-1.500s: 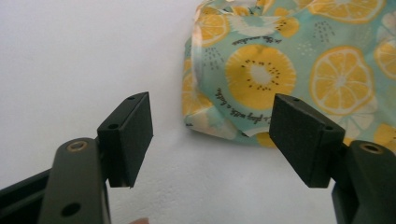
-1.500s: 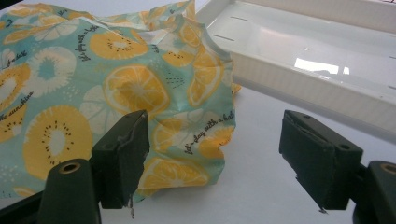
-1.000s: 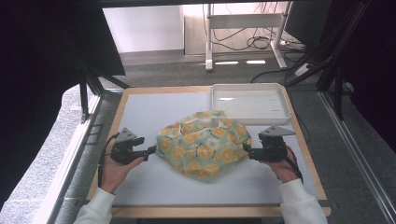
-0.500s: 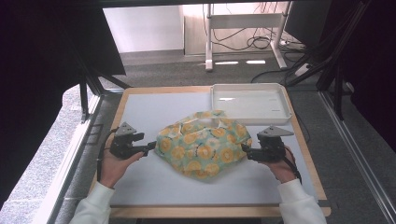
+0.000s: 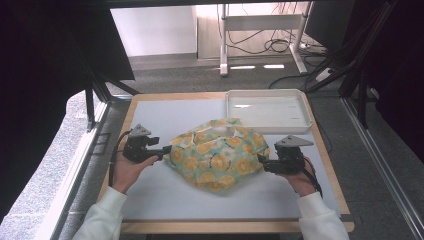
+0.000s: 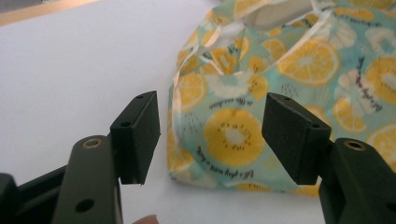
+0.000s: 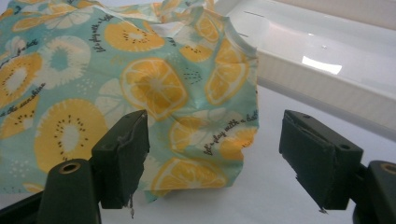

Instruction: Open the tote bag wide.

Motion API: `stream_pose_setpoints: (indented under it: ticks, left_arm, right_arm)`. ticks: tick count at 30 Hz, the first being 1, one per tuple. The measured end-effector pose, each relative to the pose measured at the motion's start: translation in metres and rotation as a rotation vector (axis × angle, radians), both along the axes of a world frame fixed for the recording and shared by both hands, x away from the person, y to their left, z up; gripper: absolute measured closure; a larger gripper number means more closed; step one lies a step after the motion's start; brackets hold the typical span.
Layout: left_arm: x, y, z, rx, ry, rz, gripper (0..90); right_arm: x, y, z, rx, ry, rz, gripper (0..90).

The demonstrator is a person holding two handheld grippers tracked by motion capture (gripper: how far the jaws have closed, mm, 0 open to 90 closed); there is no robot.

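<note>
Cloth (image 5: 217, 157) (teal, citrus print) sits bunched mid-worktop (image 5: 165, 195), its far edge touching the white tray (image 5: 265, 107). Left tool (image 5: 162, 150) is wide, nothing held, its tips at the cloth's left edge; in the left gripper view that edge lies just past the gap between the jaws. Right tool (image 5: 264, 165) is also wide and empty at the right edge; in the right gripper view a folded corner (image 7: 233, 135) sits just ahead of the gap.

Risks, as I judge them: closing on several layers at once, so the bundle drags instead of opening; thin fabric slipping from a shallow bite; a pull nudging the tray.
</note>
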State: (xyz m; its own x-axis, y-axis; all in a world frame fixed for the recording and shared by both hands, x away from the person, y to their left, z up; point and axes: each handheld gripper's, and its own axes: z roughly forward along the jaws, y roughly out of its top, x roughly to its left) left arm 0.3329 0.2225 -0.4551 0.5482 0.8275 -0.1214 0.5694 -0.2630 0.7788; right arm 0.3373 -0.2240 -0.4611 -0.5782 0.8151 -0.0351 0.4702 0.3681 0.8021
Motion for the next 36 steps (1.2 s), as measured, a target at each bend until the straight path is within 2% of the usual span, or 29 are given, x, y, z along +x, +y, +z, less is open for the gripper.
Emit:
stream_pose_setpoints:
  ticks: [4,12,23,29,36]
  left_arm:
    - [0.009,-0.008,0.004,0.016,-0.007,-0.008,37.3]
    - [0.019,-0.012,0.004,0.005,-0.001,-0.008,37.4]
    - [0.031,-0.017,0.005,0.014,0.002,-0.018,37.8]
    - [0.039,-0.019,0.006,-0.006,0.0,-0.018,38.2]
    - [0.049,-0.022,0.004,-0.003,0.006,-0.016,37.8]
  right_arm:
    - [0.0,0.0,-0.001,-0.002,0.006,-0.008,23.9]
    - [0.001,-0.002,-0.002,-0.004,0.013,-0.007,24.2]
    - [0.003,-0.003,-0.004,-0.005,0.031,-0.018,24.2]
    - [0.003,-0.001,-0.005,-0.01,0.034,-0.003,24.2]
    - [0.003,-0.002,-0.006,-0.01,0.035,-0.013,24.2]
